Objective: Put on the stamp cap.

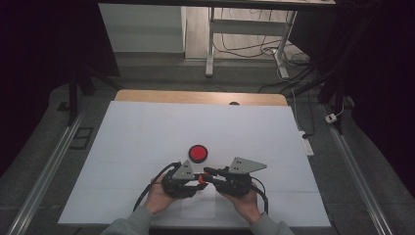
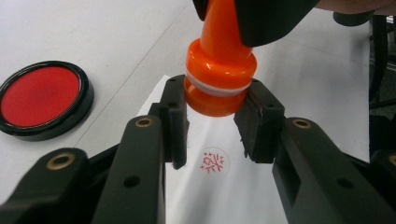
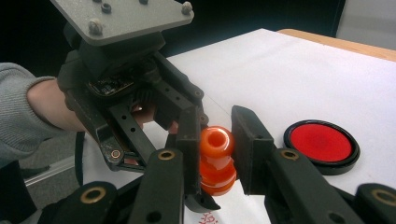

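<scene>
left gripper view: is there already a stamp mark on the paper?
Yes, a round red stamp mark sits on the white paper, just below the orange stamp held above it.

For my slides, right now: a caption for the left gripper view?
Both grippers clamp an orange stamp above a fresh red imprint on white paper, ink pad alongside.

The stamp [image 2: 219, 70] is glossy orange plastic, smooth and reflective. Each claw, left [image 2: 212, 128] and right [image 3: 217, 154], is matt black plastic with brass-coloured rivets. The ink pad [image 2: 42, 98] has a shiny black rim. Matt white paper [image 1: 147, 132] covers the wooden bench [image 1: 195, 97].
</scene>
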A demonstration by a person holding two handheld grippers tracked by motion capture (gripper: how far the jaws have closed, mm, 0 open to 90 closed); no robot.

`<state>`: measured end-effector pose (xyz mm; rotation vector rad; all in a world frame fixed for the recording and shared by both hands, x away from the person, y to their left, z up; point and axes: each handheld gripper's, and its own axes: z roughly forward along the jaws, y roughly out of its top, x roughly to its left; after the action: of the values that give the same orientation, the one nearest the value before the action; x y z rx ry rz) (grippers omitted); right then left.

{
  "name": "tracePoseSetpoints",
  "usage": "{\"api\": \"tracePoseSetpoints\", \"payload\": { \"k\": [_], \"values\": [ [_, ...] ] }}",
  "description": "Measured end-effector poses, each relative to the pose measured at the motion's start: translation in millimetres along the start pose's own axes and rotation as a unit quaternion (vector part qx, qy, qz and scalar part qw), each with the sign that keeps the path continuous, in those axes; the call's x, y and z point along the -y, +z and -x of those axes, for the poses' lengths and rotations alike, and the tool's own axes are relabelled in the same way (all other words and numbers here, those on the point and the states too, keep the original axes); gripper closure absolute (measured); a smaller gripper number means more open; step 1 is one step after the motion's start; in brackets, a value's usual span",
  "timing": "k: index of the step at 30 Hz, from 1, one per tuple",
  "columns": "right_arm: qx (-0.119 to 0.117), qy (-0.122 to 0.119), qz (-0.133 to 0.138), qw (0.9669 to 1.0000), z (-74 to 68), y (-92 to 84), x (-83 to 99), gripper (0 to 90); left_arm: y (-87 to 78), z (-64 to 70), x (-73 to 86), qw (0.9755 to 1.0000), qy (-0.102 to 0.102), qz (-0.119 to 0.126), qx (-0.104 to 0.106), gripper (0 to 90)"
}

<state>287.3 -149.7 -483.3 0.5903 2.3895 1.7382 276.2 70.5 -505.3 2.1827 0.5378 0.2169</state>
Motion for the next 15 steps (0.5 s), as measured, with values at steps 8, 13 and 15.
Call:
{"api": "tracePoseSetpoints", "payload": {
  "k": [8, 13, 15],
  "values": [
    [0.0, 0.0, -0.002, 1.0, 0.0, 0.9, 0.8, 73.0, 0.0, 0.1, 0.0, 1.0, 0.0, 0.0, 0.0, 64.8],
    [0.0, 0.0, -0.003, 1.0, -0.1, 1.3, 1.1, 73.1, -0.9, -0.2, -0.2, 1.0, 0.004, 0.0, -0.002, 64.8],
    [0.0, 0.0, -0.003, 1.0, 0.1, 1.3, 1.1, 73.1, -1.1, 0.1, -0.2, 1.0, 0.004, 0.002, -0.001, 64.8]
  ]
}}
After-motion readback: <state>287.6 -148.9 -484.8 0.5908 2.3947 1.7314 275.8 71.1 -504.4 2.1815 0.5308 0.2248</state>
